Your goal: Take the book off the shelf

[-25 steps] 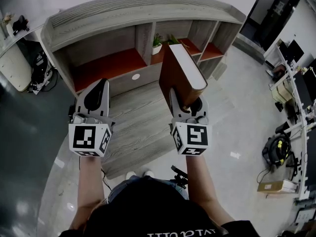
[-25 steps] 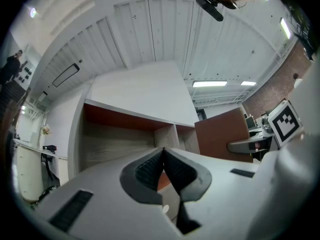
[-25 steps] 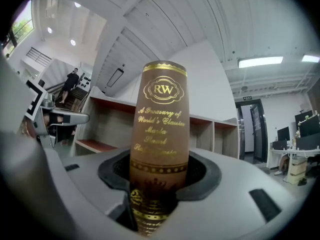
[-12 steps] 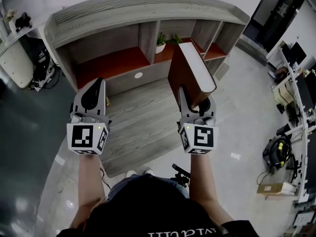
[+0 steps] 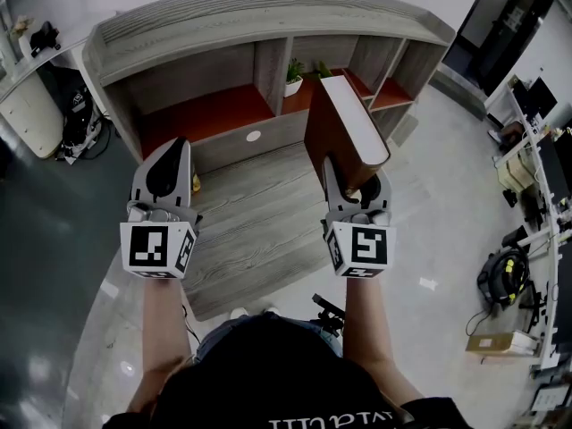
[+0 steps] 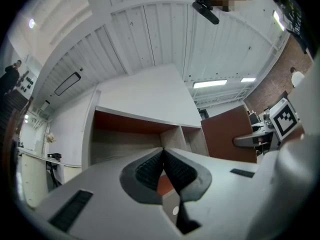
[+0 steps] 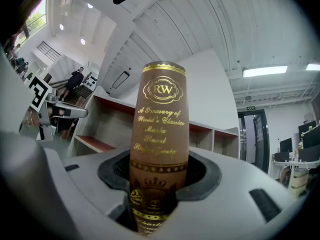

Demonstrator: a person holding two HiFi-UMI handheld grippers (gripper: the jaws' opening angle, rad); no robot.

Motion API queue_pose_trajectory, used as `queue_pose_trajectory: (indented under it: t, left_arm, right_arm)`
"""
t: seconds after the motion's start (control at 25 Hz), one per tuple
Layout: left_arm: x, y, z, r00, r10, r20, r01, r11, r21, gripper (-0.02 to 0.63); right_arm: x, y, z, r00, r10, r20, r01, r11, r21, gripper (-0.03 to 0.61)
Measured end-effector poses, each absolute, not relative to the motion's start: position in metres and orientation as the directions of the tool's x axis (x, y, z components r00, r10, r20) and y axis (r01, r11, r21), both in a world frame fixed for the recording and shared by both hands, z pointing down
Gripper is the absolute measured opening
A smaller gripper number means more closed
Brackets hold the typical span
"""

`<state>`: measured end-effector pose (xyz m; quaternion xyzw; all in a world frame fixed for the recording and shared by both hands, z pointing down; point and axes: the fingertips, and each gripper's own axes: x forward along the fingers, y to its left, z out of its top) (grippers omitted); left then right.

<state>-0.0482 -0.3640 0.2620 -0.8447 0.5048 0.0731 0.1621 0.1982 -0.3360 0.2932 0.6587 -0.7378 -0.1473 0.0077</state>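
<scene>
Gripping the book (image 7: 159, 134) at its lower end, the right gripper (image 5: 355, 180) has its jaws pinched across the covers, with the gilt-lettered spine facing its camera and the pads pressed on both sides. The book stands nearly upright above the jaws, out in front of the shelf (image 5: 268, 23) and clear of it, roughly level with the shelf's middle compartments. The left gripper (image 5: 170, 164) hovers before the shelf's wide left compartment, its jaws pressed together with nothing between them. This looks like a thick hardback: stiff and unlikely to bend, but probably heavy. With most of its bulk towering over the pinch, it may try to lever sideways or tip toward the shelf. The brown cover seems smooth and a little glossy, so it could slide if the squeeze slackens. The safest hold is deep in the jaws, across both boards close to the spine, and the free gripper could steady the top edge.
</scene>
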Motion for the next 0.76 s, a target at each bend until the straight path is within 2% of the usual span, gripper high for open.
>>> queue_pose_trajectory:
  t: [0.76]
  left_arm:
    - [-0.0398,-0.3674,0.2549,0.494,-0.817,-0.297,-0.868,-0.446,-0.219,0.012]
  right_arm:
    - [0.1979,-0.3405,0.2869,-0.149,-0.972,-0.181,-0.967,0.105,0.234,0.232]
